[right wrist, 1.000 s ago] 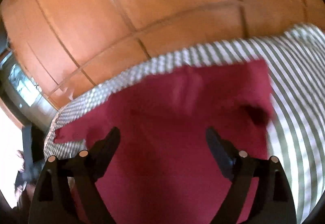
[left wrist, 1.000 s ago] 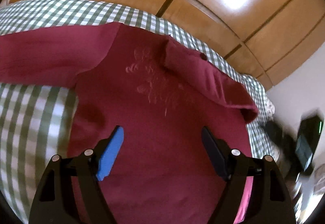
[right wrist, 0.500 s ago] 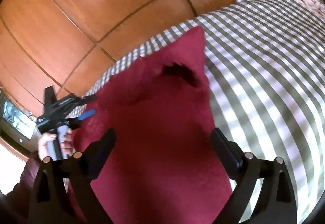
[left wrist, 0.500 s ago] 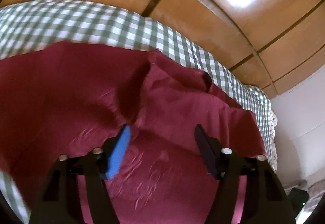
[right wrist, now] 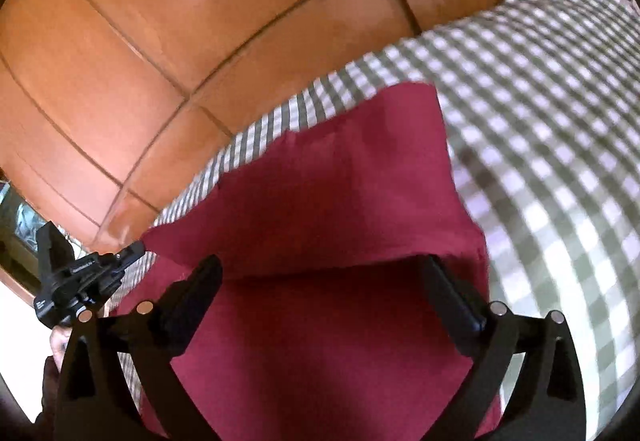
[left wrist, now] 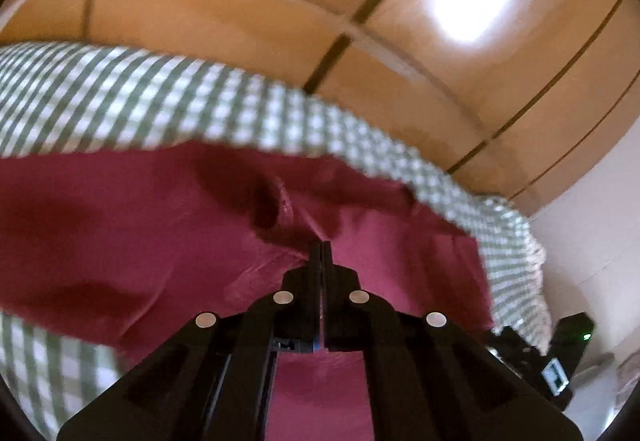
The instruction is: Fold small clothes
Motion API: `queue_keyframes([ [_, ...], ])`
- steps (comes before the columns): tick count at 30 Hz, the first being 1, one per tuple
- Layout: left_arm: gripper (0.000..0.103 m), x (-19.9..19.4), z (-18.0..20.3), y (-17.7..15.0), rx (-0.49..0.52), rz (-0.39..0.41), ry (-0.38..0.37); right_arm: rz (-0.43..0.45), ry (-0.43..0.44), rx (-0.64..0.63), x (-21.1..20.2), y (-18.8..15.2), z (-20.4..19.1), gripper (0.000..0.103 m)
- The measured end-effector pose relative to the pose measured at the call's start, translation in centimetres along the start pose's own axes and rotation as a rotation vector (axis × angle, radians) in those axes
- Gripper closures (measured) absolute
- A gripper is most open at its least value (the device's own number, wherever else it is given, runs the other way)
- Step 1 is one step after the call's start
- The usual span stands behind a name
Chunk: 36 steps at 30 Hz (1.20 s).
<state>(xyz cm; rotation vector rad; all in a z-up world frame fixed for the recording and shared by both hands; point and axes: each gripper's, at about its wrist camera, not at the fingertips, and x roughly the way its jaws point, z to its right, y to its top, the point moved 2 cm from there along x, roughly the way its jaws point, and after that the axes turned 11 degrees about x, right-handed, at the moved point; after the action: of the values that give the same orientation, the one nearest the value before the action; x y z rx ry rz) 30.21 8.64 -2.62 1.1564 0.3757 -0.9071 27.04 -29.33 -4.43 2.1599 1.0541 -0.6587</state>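
Note:
A dark red garment lies spread on a green-and-white checked bedcover. My left gripper is shut, and its tips pinch a raised fold of the cloth near the garment's far edge. In the right wrist view the same garment has one part folded over, with a crease running across between my fingers. My right gripper hangs just over that crease. Its jaws are opening wide, with cloth under them but no pad pressing on it. The left gripper shows at the garment's left corner, held by a hand.
Glossy wooden cupboard panels rise behind the bed. The checked bedcover stretches away to the right of the garment. A black device with a green light sits at the lower right, beside a pale wall.
The left jaws closed from wide open onto a fold of the red cloth while moving toward its far edge. The right gripper dropped closer to the garment and spread a little wider.

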Motion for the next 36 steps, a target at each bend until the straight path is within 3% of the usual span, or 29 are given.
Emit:
queue_keyframes([
  [4,0.103,1.1,-1.0,-2.1,-0.015,-0.049,0.011,-0.09,0.031,-0.079,-1.4,-1.9,-1.3,0.003],
  [9,0.103,0.6,-0.1,-3.1,0.028,-0.028,0.035,0.001,0.01,-0.153,-2.5,0.5,-3.8,0.003],
  [12,0.103,-0.1,-0.5,-3.4,0.012,-0.015,0.029,0.031,-0.066,-0.146,0.2,2.8,-4.0,0.003],
  [16,0.103,0.3,-1.2,-4.1,0.024,-0.045,0.066,-0.02,-0.241,-0.139,5.9,3.6,-1.8,0.004],
  [19,0.103,-0.1,-1.7,-4.7,0.022,-0.06,0.155,0.038,-0.35,-0.275,7.7,1.7,-1.5,0.002],
  [22,0.103,-2.1,-1.8,-4.4,-0.007,0.008,0.117,0.059,-0.395,-0.311,8.0,1.0,-1.9,0.002],
  [26,0.103,-2.3,0.8,-2.5,0.088,0.061,0.082,0.07,-0.394,-0.313,8.0,1.0,-1.4,0.002],
  [30,0.103,0.5,3.1,-0.1,0.163,0.048,0.063,0.076,-0.394,-0.316,7.9,1.0,-1.9,0.002],
  [33,0.103,4.3,3.5,0.9,0.174,-0.061,0.029,0.077,-0.394,-0.317,8.0,1.1,-1.8,0.002],
  [36,0.103,6.4,0.4,0.5,0.083,-0.096,0.208,0.08,-0.387,-0.315,7.9,1.1,-1.7,0.002],
])
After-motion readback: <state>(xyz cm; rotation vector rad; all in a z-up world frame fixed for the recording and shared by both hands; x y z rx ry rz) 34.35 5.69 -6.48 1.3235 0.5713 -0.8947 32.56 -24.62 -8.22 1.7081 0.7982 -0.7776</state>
